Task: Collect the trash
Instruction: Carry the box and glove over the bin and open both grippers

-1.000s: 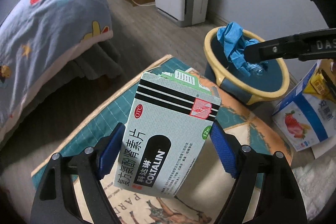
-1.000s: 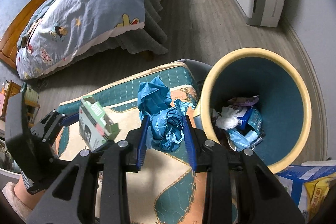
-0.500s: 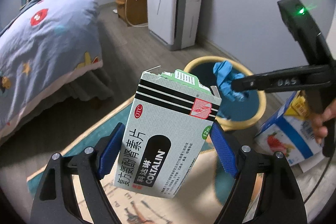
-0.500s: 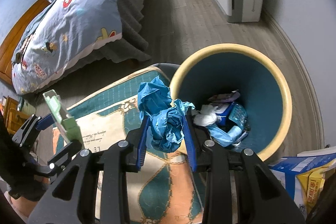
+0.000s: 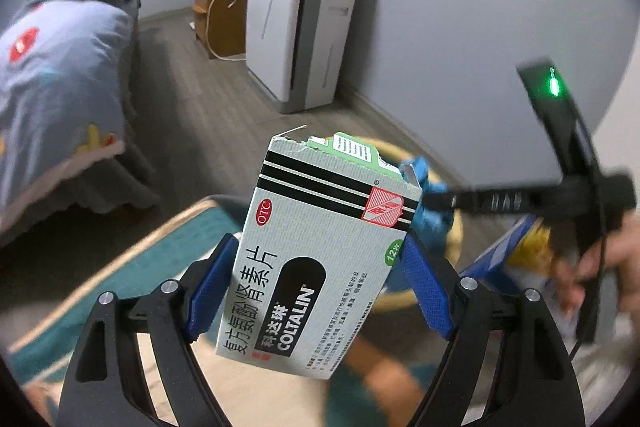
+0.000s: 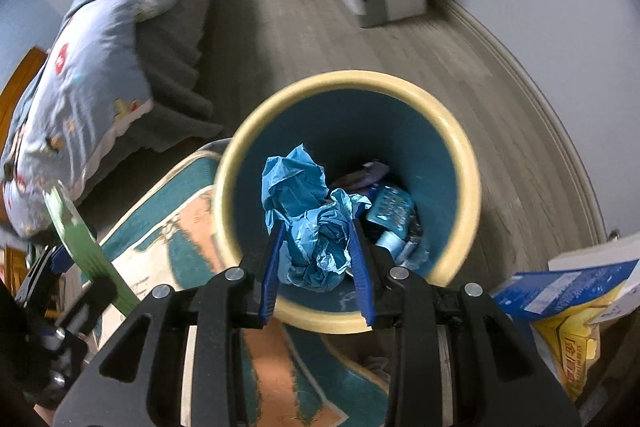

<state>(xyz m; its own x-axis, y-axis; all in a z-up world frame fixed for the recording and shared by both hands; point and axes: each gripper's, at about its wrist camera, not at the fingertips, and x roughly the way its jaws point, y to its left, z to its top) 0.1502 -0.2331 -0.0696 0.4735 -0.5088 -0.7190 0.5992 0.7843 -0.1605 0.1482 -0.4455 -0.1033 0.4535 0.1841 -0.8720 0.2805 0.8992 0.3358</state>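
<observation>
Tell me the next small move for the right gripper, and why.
Probably open the right gripper now: the crumpled blue paper it clamps sits over the mouth of the yellow-rimmed bin, above trash already inside, so it should drop in.

Home bedroom — quilted bed [image 5: 48,75], air purifier [image 5: 296,27], patterned rug [image 6: 168,227]

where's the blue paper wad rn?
Right wrist view: crumpled blue paper clamped in the right gripper, held over the open mouth of the yellow-rimmed bin.
</observation>
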